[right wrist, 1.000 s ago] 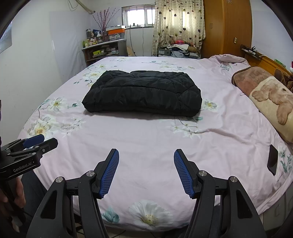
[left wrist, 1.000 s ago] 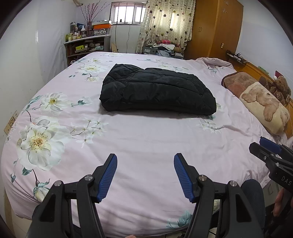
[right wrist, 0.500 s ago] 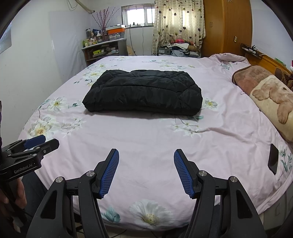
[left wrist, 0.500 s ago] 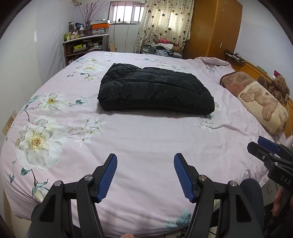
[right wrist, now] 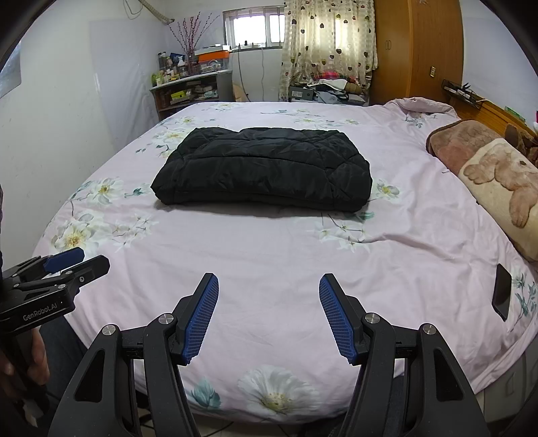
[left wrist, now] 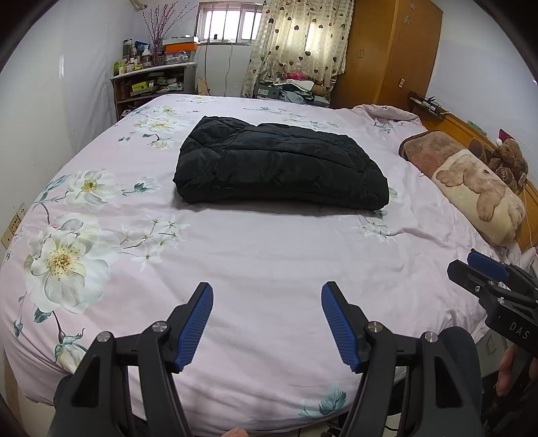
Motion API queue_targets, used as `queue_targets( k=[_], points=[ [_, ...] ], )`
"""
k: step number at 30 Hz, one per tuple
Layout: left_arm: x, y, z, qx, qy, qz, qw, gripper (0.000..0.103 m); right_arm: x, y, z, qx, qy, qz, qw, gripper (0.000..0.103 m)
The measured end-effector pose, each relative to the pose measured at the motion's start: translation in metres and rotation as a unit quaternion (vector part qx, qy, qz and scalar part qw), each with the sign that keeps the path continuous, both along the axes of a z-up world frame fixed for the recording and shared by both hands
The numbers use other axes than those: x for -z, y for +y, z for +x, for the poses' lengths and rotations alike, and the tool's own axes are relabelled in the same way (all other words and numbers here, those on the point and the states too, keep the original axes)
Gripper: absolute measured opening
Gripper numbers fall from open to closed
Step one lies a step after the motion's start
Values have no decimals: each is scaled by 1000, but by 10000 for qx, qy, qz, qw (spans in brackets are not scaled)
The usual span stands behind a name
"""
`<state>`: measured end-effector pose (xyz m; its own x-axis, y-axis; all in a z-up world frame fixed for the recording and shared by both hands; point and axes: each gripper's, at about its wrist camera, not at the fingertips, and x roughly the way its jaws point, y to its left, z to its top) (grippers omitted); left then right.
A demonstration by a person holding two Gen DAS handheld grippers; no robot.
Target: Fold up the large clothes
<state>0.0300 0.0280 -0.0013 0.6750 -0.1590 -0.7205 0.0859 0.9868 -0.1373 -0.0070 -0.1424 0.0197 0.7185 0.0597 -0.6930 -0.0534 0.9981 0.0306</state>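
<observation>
Black padded jacket (left wrist: 282, 166) folded (a neat block) mid-bed (left wrist: 269, 255). Left claw (left wrist: 266, 322) opening, nothing between; right claw (right wrist: 269, 314) released, empty, well short of jacket.

A bed (left wrist: 269, 255) under a pink flowered sheet is seen filling most of the room. White walls (left wrist: 50, 111) are seen to the left and right. A barred window (right wrist: 255, 30) in the far wall lets in daylight, with a heart-print curtain (right wrist: 329, 43) hung beside it. A cluttered shelf (right wrist: 188, 90) is set in the far left corner and a wooden wardrobe (left wrist: 386, 53) in the far right. Pillows (left wrist: 470, 188) are laid along the bed's right edge, by a wooden headboard (left wrist: 457, 122)
</observation>
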Motion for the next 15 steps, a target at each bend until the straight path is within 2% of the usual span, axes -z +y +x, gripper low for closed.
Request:
queue_targets(
  k=[15],
  points=[
    [-3,0,-1,25,-51,17,10000,69,0,1,0,5,-1,-11,10000,63]
  ],
)
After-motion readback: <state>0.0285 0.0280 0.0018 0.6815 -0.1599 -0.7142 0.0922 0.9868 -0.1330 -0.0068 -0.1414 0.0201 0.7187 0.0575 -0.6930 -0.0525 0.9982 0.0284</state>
